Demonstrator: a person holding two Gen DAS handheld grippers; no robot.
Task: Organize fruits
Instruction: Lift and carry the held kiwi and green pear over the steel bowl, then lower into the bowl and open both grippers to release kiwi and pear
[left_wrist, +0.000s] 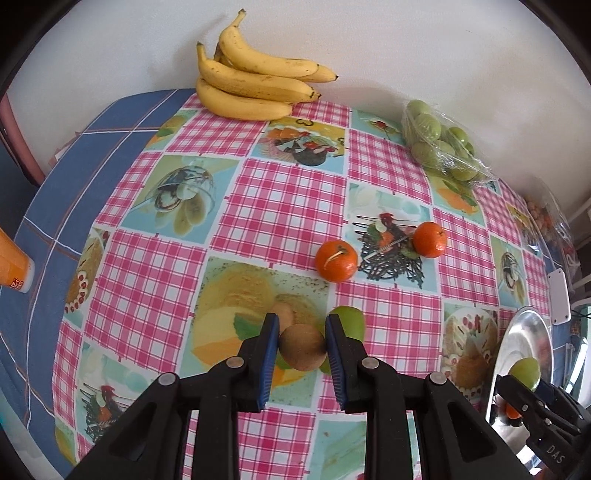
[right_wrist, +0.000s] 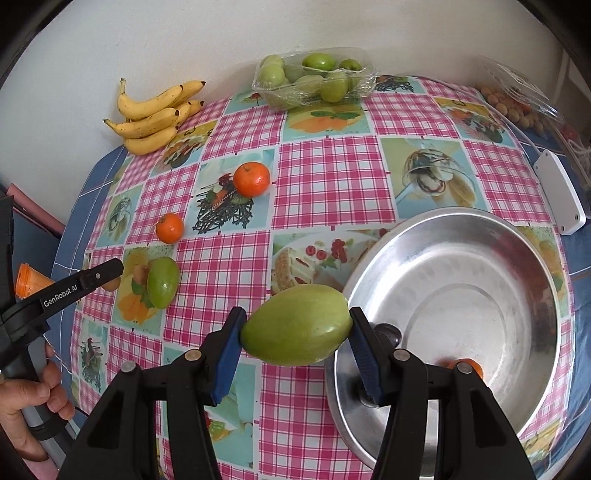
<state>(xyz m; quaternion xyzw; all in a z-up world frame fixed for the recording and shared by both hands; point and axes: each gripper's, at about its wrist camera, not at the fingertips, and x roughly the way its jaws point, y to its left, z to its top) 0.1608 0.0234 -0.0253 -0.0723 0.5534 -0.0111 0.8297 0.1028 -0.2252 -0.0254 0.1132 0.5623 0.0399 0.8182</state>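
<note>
Your jaws are clamping fruit on both sides: the left gripper (left_wrist: 301, 345) is pinching a brown kiwi (left_wrist: 302, 347) squarely between its blue pads, and the right gripper (right_wrist: 295, 326) is gripping a green fruit (right_wrist: 297, 325) by its two ends. You are angling both grippers steeply down over the tabletop (right_wrist: 332, 177). The green fruit is hanging just beside the rim of the metal bowl (right_wrist: 461, 258), while another green fruit (right_wrist: 162, 282) is lying near the left gripper's tips.
</note>
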